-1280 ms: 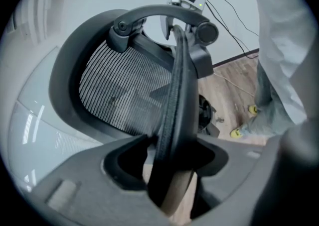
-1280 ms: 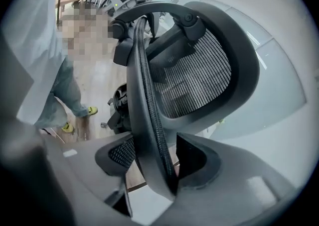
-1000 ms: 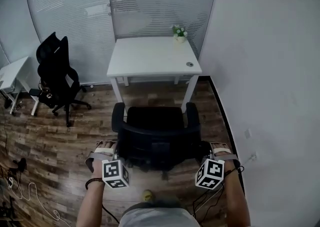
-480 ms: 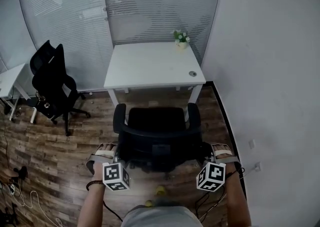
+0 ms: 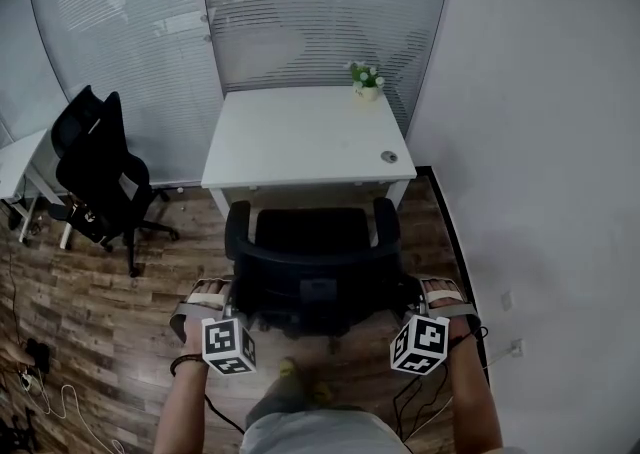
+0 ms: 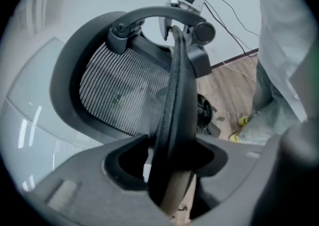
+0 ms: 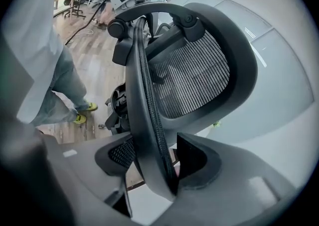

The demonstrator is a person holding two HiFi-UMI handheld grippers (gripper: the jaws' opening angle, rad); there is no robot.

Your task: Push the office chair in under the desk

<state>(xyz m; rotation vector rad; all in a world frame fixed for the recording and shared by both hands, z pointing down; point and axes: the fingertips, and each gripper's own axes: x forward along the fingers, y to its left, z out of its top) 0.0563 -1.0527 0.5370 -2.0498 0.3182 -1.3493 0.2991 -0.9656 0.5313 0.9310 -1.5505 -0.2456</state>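
1. Step in hand: the push. The office chair faces the white desk, its seat front just short of the near edge and not yet under.
2. Next move, as judged: a straight drive forward, with the armrests kept between the desk legs.
3. Left gripper: jaws wide, clamped on the backrest rim.
4. Right gripper: likewise pinching the rim's opposite side.

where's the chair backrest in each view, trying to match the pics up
head view: chair backrest low centre, in front of the white desk.
left gripper view: chair backrest edge-on up the middle, its mesh to the left.
right gripper view: chair backrest edge-on up the middle, its mesh to the right.
shared landmark: wood floor, at the right in the left gripper view, at the left in the right gripper view.
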